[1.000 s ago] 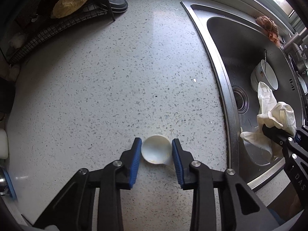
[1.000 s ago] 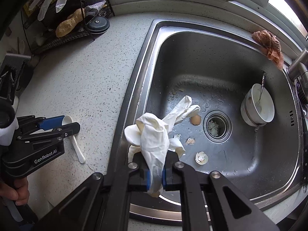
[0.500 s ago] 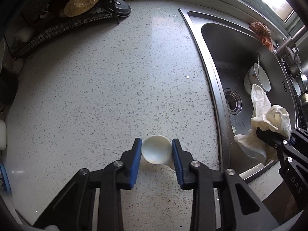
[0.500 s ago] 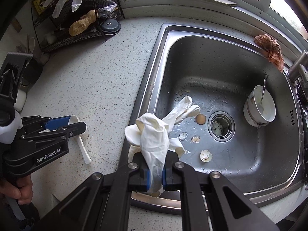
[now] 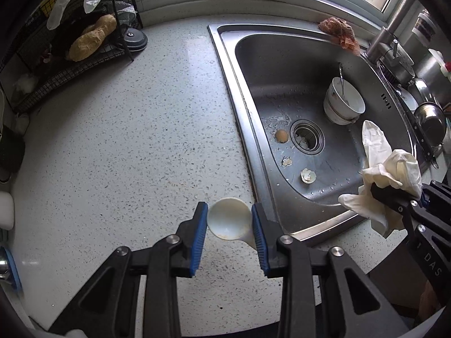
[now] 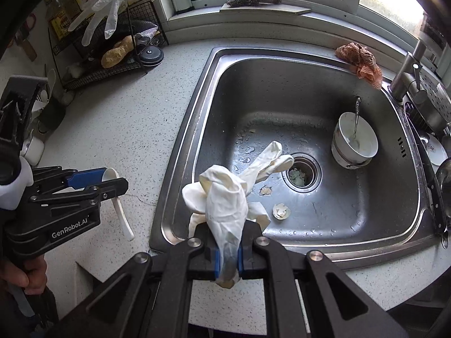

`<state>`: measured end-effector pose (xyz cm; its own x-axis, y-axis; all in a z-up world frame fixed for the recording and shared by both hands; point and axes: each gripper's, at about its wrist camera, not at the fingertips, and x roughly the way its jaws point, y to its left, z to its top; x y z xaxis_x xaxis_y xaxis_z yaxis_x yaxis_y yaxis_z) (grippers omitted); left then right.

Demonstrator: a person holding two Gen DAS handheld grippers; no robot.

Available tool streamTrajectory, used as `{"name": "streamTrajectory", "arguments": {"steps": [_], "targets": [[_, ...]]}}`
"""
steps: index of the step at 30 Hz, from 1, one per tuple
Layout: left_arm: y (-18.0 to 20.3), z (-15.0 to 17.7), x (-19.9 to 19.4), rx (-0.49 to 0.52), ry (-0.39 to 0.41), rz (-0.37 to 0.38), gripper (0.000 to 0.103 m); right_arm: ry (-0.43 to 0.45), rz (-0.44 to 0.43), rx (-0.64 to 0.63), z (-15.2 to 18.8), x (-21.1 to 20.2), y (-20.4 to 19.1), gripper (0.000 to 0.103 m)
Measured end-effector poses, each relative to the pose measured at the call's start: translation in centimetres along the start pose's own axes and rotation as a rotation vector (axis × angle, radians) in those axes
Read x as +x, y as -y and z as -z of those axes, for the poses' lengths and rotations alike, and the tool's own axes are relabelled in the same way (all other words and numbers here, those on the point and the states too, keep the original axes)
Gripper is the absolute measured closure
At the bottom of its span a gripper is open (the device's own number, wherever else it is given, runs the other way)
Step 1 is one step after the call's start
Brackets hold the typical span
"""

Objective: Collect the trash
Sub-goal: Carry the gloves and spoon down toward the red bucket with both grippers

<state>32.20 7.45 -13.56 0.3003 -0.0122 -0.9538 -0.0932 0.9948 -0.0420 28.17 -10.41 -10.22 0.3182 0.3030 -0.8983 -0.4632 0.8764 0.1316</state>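
Two grippers held above the speckled grey stone surface point(image 5: 118, 140) and the steel sink point(image 6: 282, 90), each carrying trash.

Left gripper point(image 5: 229, 225) is level over the surface beside the sink's edge, its blue-padded fingers point(image 5: 199, 231) clamped on the bowl of a white plastic spoon point(image 5: 229, 222); right gripper point(image 6: 227, 253) hangs over the sink's front rim, fingers pinching a crumpled cream rubber glove point(image 6: 225, 197). Since a second ago both have risen, so the window sill and wire rack point(image 6: 112, 42) now show. Eggshell pieces point(image 6: 281, 210) lie near the drain; stacked white bowls point(image 6: 353, 143) stand at right.
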Motion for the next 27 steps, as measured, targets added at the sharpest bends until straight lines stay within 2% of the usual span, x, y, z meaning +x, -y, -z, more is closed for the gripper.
{"name": "streamTrajectory", "arguments": {"steps": [7,20,24,27], "targets": [[4.8,2.7,-1.5,0.075,0.019,0.028,0.073,0.021,0.027,0.063,4.4,-2.8,2.6,0.096],[15.8,12.2,-4.9,0.179,0.057,0.073,0.074,0.069,0.076,0.173,14.5,-9.2,6.9,0.096],[18.8,14.8,-5.1,0.198,0.046,0.123,0.073,0.067,0.092,0.203,17.8,-10.7,8.2,0.096],[21.0,16.3,-4.7,0.229,0.04,0.127,0.073,0.055,0.11,0.235,19.9,-11.2,9.3,0.096]]}}
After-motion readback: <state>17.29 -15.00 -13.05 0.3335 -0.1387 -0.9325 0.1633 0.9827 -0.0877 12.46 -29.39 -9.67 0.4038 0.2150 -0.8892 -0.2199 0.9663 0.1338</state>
